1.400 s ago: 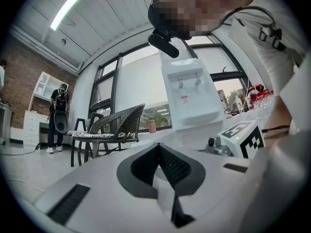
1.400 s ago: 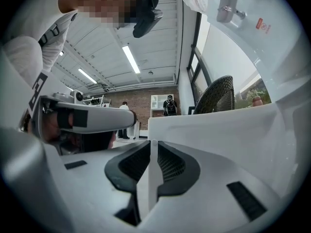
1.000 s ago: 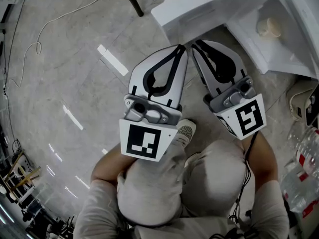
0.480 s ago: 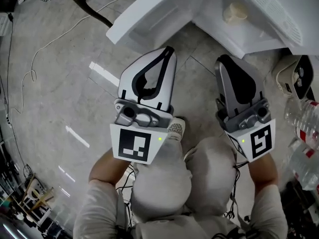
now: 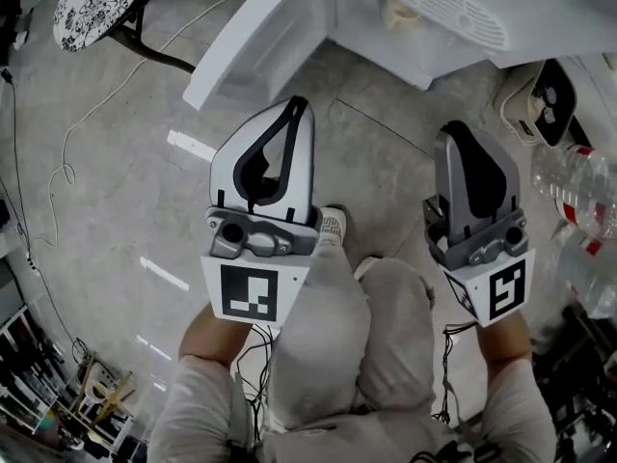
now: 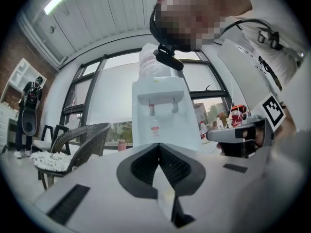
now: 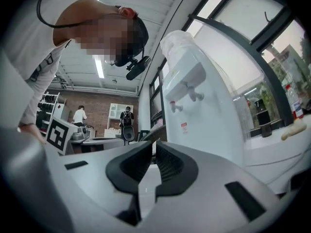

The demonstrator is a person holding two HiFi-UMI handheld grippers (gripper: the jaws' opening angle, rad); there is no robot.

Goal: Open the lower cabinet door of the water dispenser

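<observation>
The white water dispenser (image 5: 540, 17) stands at the top of the head view. Its lower cabinet door (image 5: 255, 46) is swung open to the left, and a pale object (image 5: 397, 13) shows inside the cabinet. My left gripper (image 5: 300, 102) is shut and empty, just short of the open door's edge. The right gripper (image 5: 453, 128) is also shut and empty, over bare floor below the cabinet opening. The left gripper view shows its closed jaws (image 6: 158, 145) facing the dispenser (image 6: 163, 115). From the right gripper view, the closed jaws (image 7: 153, 144) sit left of the dispenser (image 7: 204, 110).
Clear water bottles (image 5: 578, 191) crowd the right edge, with a tan and black item (image 5: 540, 99) above them. A chair with a patterned cushion (image 5: 92, 8) stands top left, and a cable (image 5: 67, 162) trails on the floor. The person's legs (image 5: 347, 336) are below the grippers.
Both grippers have drawn back from the dispenser and risen. The right one has moved right, away from the door edge. The door stays open.
</observation>
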